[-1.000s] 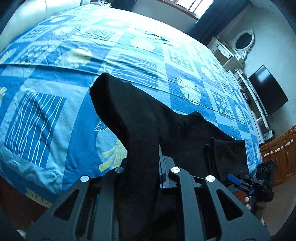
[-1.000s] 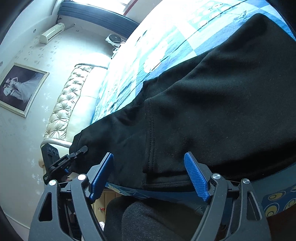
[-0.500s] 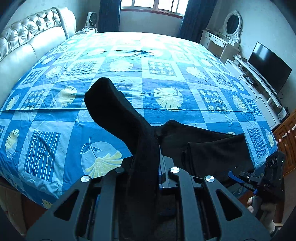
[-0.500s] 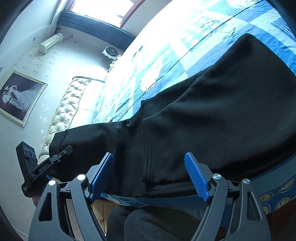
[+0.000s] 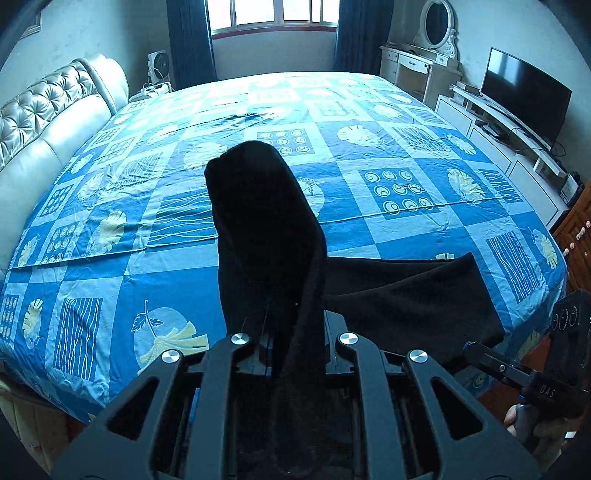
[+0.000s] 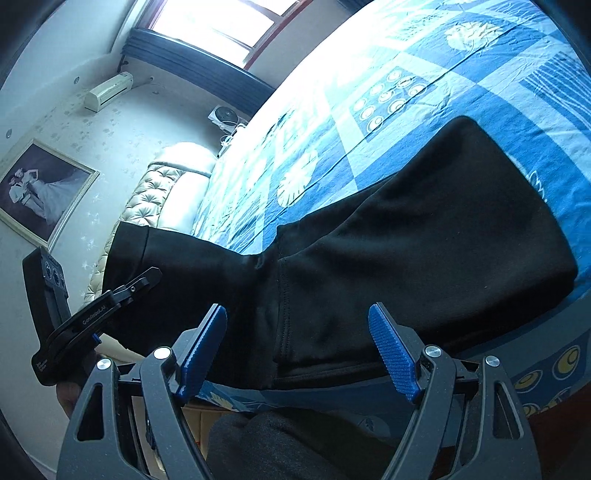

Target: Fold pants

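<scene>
The black pants [image 5: 406, 295] lie along the near edge of the bed. My left gripper [image 5: 291, 354] is shut on one end of the pants [image 5: 262, 236] and holds it raised above the bed, the cloth standing up between its fingers. In the right wrist view the pants [image 6: 424, 251] spread over the bed edge, and the left gripper [image 6: 140, 284] shows at the left, clamped on the lifted end. My right gripper [image 6: 299, 347] is open with blue pads [image 6: 391, 350], empty, just short of the pants' near edge. It shows at the lower right in the left wrist view [image 5: 491, 362].
The bed has a blue patterned sheet [image 5: 388, 147] and a tufted cream headboard [image 5: 40, 125] at left. A TV [image 5: 524, 96] on a white stand and a dresser with mirror [image 5: 436, 33] stand at right. A window [image 5: 273, 14] is at the back.
My left gripper has lifted its end of the pants higher and swung to face the window. The right gripper has stayed open near the pants' edge.
</scene>
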A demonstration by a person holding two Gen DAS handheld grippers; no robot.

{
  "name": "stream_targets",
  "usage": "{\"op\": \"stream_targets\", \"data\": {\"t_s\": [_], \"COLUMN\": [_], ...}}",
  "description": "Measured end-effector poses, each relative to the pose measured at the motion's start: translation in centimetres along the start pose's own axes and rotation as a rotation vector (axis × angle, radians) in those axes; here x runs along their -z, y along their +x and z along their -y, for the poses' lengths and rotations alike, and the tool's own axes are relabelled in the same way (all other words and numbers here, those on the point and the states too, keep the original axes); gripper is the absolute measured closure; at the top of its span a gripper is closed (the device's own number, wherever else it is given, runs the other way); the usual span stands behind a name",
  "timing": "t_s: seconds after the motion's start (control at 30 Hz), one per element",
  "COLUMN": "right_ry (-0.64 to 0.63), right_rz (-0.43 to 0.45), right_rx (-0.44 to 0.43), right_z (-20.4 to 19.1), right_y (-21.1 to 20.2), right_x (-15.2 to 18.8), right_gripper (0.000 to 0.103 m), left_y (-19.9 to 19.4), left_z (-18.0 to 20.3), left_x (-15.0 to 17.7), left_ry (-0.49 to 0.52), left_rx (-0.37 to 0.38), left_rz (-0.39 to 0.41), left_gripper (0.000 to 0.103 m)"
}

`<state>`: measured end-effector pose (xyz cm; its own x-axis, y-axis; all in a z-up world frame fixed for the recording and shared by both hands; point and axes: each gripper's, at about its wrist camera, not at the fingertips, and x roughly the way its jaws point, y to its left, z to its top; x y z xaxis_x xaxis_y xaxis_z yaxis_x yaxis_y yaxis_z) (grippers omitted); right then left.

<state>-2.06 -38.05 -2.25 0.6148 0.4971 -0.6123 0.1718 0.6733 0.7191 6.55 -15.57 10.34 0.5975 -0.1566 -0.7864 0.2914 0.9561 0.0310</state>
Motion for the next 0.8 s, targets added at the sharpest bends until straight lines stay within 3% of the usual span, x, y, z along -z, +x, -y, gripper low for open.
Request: {"op": "stream_targets", "data": {"t_s": [0.3, 0.8], "right_ry": [-0.063, 0.056], "right_rz": [0.069, 0.144], "right_rx": [0.053, 0.087], "right_z": [1.3, 7.7], "right_y": [-3.8, -7.4], "right_x": [-0.1, -0.4], "right_gripper": [0.025, 0.024], "left_y": [1.7, 5.4], "left_z": [5.7, 13.4], "left_x": [-0.5, -0.8], "left_ry": [0.075, 0.144], "left_rx": [-0.057, -0.093], "left_rz": [-0.003, -0.03], "left_gripper": [0.089, 0.089]}}
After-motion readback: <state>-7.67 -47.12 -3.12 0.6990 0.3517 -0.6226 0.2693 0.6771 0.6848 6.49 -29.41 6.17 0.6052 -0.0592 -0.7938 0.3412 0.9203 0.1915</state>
